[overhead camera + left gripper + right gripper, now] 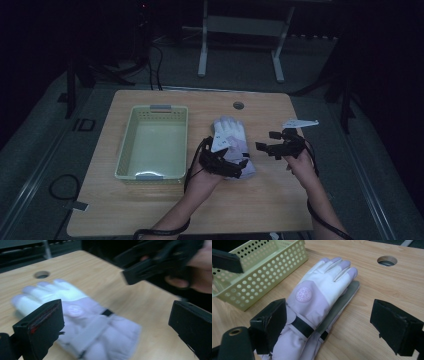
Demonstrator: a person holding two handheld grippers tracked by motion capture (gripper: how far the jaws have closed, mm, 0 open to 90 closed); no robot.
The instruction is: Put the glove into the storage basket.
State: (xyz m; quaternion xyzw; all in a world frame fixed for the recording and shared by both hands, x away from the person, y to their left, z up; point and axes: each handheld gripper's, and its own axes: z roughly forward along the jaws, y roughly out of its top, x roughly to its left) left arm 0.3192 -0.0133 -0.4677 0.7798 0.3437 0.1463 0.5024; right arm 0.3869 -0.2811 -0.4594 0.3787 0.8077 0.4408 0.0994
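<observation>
High view: gloves (231,142) flat mid-worktop (150,210), right of basket (152,142). Left claw (227,167) over cuff, right claw (265,147) beside.
Left gripper view: jaws wide.
Right gripper view: jaws wide; round pink badge (303,294), writing unreadable.

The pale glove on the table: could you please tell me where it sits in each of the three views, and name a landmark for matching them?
High view: the glove lies at table centre, right of the green basket, its cuff under the left tool.
Left gripper view: lower left of centre, blurred, between the open jaws.
Right gripper view: centre, fingers pointing away.
Shared landmark: the round hole in the tabletop beyond the fingertips.
</observation>
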